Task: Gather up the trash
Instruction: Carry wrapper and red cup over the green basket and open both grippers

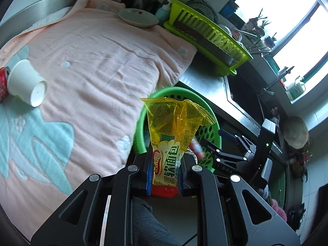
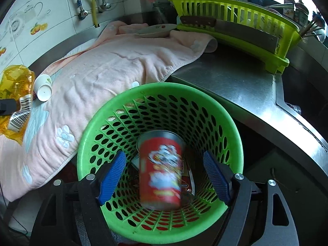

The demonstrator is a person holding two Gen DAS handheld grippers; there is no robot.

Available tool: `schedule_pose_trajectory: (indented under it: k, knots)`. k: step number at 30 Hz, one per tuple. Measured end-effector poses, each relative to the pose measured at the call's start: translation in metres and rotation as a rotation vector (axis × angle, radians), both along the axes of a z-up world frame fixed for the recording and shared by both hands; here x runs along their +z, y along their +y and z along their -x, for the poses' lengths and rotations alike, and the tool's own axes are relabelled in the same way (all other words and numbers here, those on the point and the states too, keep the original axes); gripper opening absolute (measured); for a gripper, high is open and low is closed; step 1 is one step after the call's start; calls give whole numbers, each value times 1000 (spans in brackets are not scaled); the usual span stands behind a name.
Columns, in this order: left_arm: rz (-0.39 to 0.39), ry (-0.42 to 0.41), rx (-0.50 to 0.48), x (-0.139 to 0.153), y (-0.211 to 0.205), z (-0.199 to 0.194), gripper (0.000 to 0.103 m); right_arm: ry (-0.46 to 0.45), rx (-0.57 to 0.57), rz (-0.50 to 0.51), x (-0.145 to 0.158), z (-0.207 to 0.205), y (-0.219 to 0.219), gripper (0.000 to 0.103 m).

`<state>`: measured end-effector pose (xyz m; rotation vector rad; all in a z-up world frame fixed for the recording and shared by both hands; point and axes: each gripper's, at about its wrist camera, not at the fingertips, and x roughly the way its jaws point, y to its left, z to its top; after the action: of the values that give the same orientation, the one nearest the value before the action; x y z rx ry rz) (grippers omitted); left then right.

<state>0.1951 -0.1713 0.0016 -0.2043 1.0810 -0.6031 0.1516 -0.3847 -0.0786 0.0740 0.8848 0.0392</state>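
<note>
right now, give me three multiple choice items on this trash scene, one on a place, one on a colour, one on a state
1. Where does the white paper cup lie?
A. on the pink towel
B. in the dish rack
C. in the sink

2. What colour is the perforated basket?
A. blue
B. green
C. white

3. How do the left tongs stand?
A. wide open, nothing in them
B. shut on the yellow bread wrapper
C. shut on a plate

Answers:
1. A, the cup lies on its side on the towel.
2. B, rim and walls are bright green.
3. B, the blue pads pinch the wrapper's lower end.
</note>
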Motion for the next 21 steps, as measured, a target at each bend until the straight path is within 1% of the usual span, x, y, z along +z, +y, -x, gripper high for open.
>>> schedule_pose_trajectory:
  k: [4,14,17,20,21]
  knots:
    - [-18,0,-32,-7,-21,-4,17,-14,0,-8,4,9,-6,76]
    - [-17,51,-81,-36,-58,-14,18,-38,-10,-27,11,30,-17,77]
    - [-34,62,-98,-44,-68,-13,18,-43,-12,-36,13,34,-20,77]
    - [-48,60,-107,-50,-76,-12,25,-48,-11,-36,14,38,-20,78]
    - [-56,57,-102,-52,-77,-12,35,-50,-10,-39,15,40,-21,78]
